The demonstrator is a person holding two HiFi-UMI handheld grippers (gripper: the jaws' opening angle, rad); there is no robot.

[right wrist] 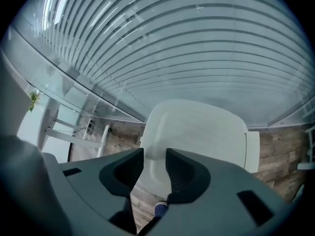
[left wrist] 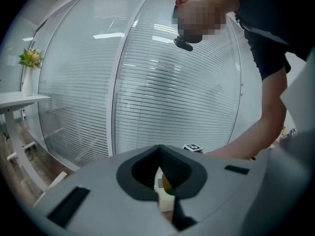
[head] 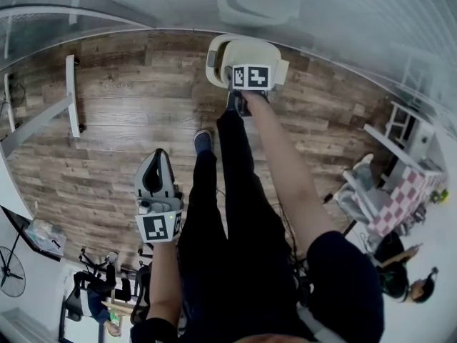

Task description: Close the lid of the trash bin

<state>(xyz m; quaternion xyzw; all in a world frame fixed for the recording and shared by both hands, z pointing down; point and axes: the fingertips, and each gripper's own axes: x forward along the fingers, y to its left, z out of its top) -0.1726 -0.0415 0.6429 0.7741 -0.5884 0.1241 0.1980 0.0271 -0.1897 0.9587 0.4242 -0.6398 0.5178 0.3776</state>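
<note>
The white trash bin (head: 275, 54) stands on the wood floor against the glass wall, straight ahead of the person's feet. My right gripper (head: 250, 68) hangs right over it, pointing steeply down. In the right gripper view the broad white lid (right wrist: 202, 132) faces the camera, and the right gripper (right wrist: 155, 152) has a narrow gap between its jaws, through which the lid's face shows; the pads do not clamp it. My left gripper (head: 158, 157) is held low at the person's left side, away from the bin. In its own view the left gripper (left wrist: 158, 149) has its tips together, with nothing seen held.
A curved glass wall with blinds (right wrist: 187, 48) runs behind the bin. A white table frame (head: 71, 95) stands at the left, and a chair with a checked cushion (head: 396, 195) at the right. The person's legs and shoe (head: 203, 140) are just before the bin. A shelf holds flowers (left wrist: 30, 58).
</note>
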